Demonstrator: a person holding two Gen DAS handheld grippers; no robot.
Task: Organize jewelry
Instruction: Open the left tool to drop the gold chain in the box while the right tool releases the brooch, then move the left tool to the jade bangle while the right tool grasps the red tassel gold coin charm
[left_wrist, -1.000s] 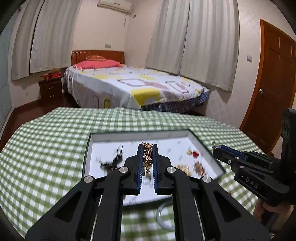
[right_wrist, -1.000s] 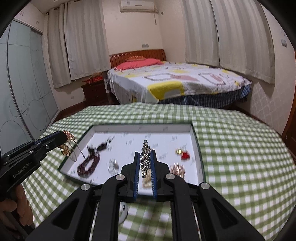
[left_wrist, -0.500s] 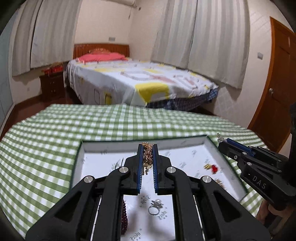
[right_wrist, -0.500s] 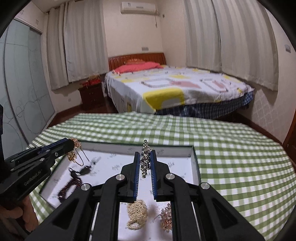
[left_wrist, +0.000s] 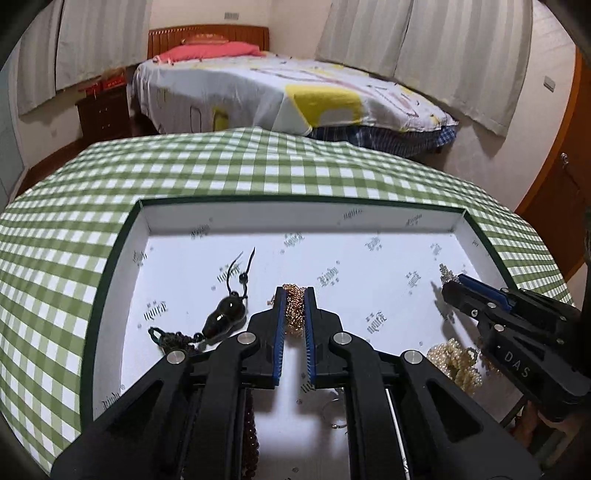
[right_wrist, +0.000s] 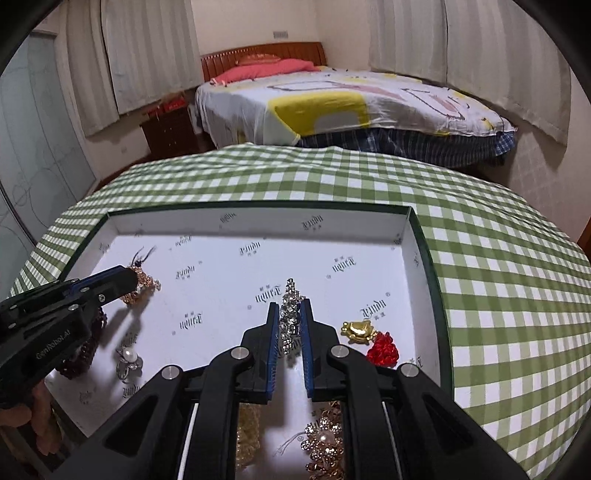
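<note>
Resting on one green-checked tablecloth (left_wrist: 236, 173): one shallow white tray (left_wrist: 295, 225) with a dark green rim, printed with small dark logos. Two grippers over the tray, both angled downward, each clamped on one piece of jewelry.

Left gripper (left_wrist: 294, 295): jaws pinched together on one gold chain (left_wrist: 293, 310), bunched between the blue pads and showing past the tips, above the tray floor near its middle. Contact with the floor: cannot tell.

Right gripper (right_wrist: 289, 308): jaws pinched together on one silver rhinestone strand (right_wrist: 290, 317), standing up past the fingertips and hanging a little below them, over the middle of the tray.

Loose on the tray floor, counted:
- one dark gourd-shaped pendant (left_wrist: 223, 319) on a black cord, just left of the left gripper;
- one string of dark red beads (right_wrist: 81, 350), partly hidden under the left gripper;
- one pearl ring (right_wrist: 129, 360), near the beads;
- one gold ingot charm (right_wrist: 358, 328), touching one red knot ornament (right_wrist: 384, 349), right of the right gripper;
- one pale beaded cluster (left_wrist: 454, 363);
- one gold flower brooch (right_wrist: 325, 443) with a pearl centre, at the near edge, partly hidden by the right gripper.

Background: one bed (right_wrist: 351, 99) with one pink pillow (right_wrist: 266, 70), one dark nightstand (left_wrist: 105, 112).
</note>
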